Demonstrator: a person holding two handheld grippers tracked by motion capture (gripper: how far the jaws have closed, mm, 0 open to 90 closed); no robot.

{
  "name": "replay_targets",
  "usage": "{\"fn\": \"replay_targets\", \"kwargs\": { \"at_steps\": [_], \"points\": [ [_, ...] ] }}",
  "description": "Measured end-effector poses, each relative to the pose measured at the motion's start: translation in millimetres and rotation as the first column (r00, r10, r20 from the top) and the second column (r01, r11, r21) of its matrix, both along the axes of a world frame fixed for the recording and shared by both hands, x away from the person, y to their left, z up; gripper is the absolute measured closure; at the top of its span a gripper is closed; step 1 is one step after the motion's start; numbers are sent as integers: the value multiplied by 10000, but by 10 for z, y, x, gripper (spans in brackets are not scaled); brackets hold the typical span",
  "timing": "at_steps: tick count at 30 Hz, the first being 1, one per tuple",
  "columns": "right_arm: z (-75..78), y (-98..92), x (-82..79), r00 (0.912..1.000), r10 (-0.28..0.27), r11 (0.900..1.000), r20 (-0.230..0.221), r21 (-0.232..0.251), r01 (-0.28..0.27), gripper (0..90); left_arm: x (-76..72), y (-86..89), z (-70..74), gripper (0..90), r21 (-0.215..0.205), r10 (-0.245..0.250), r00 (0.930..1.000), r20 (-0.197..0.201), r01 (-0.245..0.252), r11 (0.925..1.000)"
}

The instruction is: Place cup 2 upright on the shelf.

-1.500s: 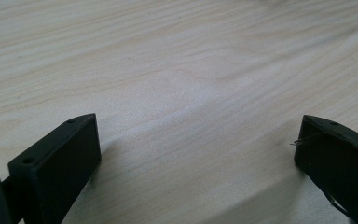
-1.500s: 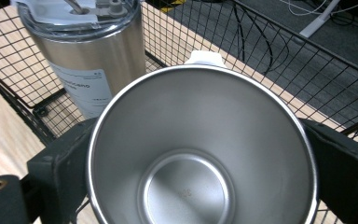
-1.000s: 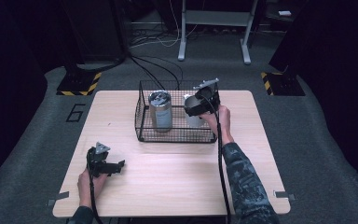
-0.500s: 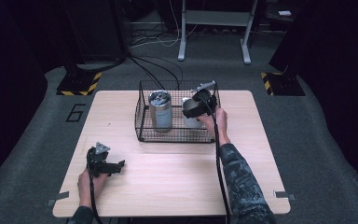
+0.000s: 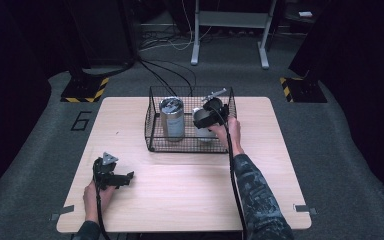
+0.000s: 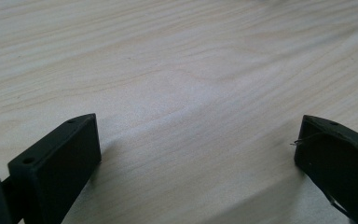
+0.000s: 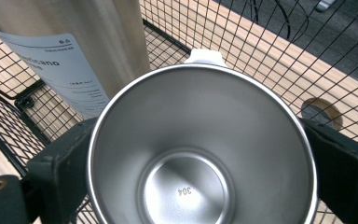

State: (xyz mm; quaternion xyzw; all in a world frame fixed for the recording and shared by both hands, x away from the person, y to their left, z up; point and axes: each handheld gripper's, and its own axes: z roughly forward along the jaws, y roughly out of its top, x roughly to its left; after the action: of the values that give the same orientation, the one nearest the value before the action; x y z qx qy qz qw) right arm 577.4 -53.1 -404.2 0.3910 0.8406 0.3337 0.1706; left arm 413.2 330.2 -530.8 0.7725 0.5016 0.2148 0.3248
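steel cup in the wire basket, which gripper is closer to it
Right. The right gripper has its jaws on either side of the steel cup inside the wire basket. The left gripper rests open on the table, apart from the basket.

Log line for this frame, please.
right gripper: shut on cup, inside basket | can: upright in basket beside cup | left gripper: open, empty, over table

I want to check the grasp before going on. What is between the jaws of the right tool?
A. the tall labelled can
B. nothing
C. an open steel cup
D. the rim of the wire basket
C: in the right gripper view the jaws of the right tool sit on both sides of the open steel cup, inside the wire basket.
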Motion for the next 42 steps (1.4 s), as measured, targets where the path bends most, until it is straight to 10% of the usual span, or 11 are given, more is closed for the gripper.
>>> {"fn": "replay_targets", "kwargs": {
  "at_steps": [42],
  "points": [
    [-227,45,24,9961,-28,9992,-882,-412,-9,50,2,-6,-12,2,-65,57,9999,135,-56,10000]
  ]
}}
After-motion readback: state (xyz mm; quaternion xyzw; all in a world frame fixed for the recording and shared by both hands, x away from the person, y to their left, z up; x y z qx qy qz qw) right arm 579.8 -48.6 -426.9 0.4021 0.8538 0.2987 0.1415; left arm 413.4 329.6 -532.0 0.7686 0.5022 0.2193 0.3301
